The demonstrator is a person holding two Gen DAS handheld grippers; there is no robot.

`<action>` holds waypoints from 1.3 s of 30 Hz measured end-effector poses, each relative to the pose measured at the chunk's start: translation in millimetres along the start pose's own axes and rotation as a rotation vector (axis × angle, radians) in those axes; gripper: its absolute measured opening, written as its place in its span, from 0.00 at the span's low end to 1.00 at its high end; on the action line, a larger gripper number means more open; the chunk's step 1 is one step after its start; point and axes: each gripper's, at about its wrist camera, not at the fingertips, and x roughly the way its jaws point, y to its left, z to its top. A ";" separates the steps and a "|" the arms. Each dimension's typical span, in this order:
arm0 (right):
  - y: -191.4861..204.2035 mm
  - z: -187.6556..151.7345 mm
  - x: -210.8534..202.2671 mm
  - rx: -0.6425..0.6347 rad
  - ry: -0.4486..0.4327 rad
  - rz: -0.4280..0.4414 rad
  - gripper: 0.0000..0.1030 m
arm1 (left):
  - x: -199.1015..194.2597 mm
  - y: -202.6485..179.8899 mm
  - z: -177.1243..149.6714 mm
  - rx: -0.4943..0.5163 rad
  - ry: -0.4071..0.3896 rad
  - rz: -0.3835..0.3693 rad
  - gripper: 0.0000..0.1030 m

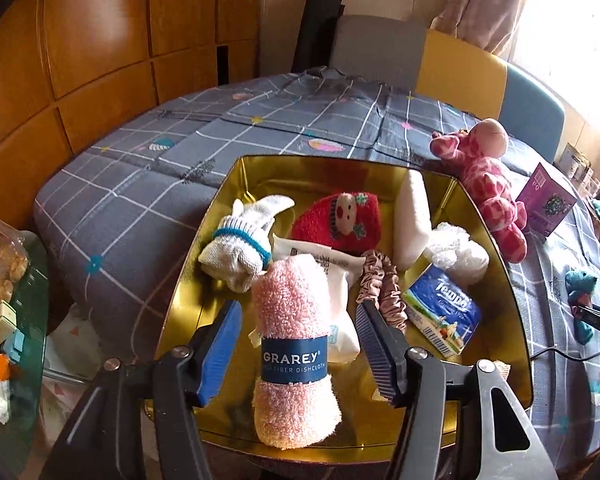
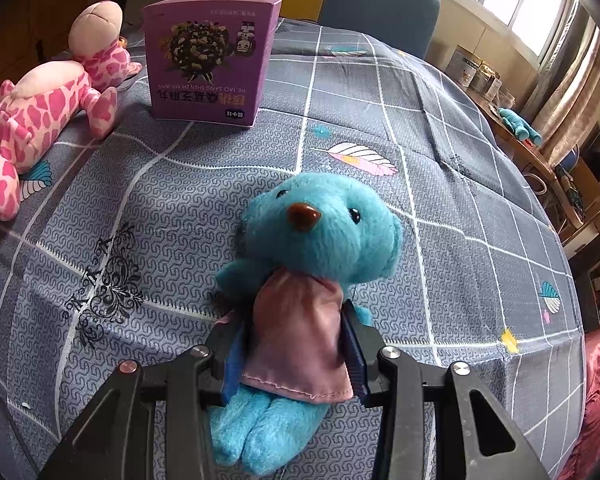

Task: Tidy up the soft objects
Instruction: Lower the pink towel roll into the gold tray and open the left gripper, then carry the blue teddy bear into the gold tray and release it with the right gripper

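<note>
Left wrist view: the left hand-held gripper (image 1: 298, 342) stands with its jaws apart over a gold tin tray (image 1: 188, 300) in the centre of the frame. A rolled pink dishcloth (image 1: 294, 344) with a dark blue band lies between the two blue pads (image 1: 220, 354) at lower centre; a gap shows on each side, so neither pad presses on it. The roll rests inside the tray at its near edge.

Tray contents:
- a white knitted glove (image 1: 240, 244) with a teal cuff stripe, at centre left;
- a red plush piece (image 1: 340, 220) with a small face, at upper centre;
- a white sponge block (image 1: 412, 220), leaning against the right wall;
- a white wipes pack (image 1: 340, 296), partly under the dishcloth;
- a mauve scrunchie (image 1: 384, 288);
- a blue tissue pack (image 1: 442, 312), at centre right;
- a white mesh bundle (image 1: 460, 252).

The tray sits on a counter covered by a grey checked cloth (image 1: 140, 168). A pink spotted plush giraffe (image 1: 488, 184) lies beside the tray at upper right, next to a purple box (image 1: 546, 200).

Right wrist view: the right hand-held gripper (image 2: 296, 356) is clamped on a blue plush bear (image 2: 320, 232) in a mauve dress, at lower centre. The pads press the body through the dress. The bear lies against the checked cloth, head toward the top of the frame.
</note>
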 end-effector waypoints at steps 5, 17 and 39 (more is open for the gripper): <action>0.6 0.3 -0.4 0.002 0.004 0.000 0.39 | -8.4 -0.9 1.3 0.003 -0.027 0.004 0.62; 0.1 0.7 -1.3 0.001 0.002 -0.003 0.37 | -13.5 -0.6 0.7 0.002 -0.042 0.006 0.63; 297.8 24.9 -160.0 -0.327 -0.044 0.675 0.39 | -45.0 51.3 15.3 -0.118 -0.104 0.087 1.00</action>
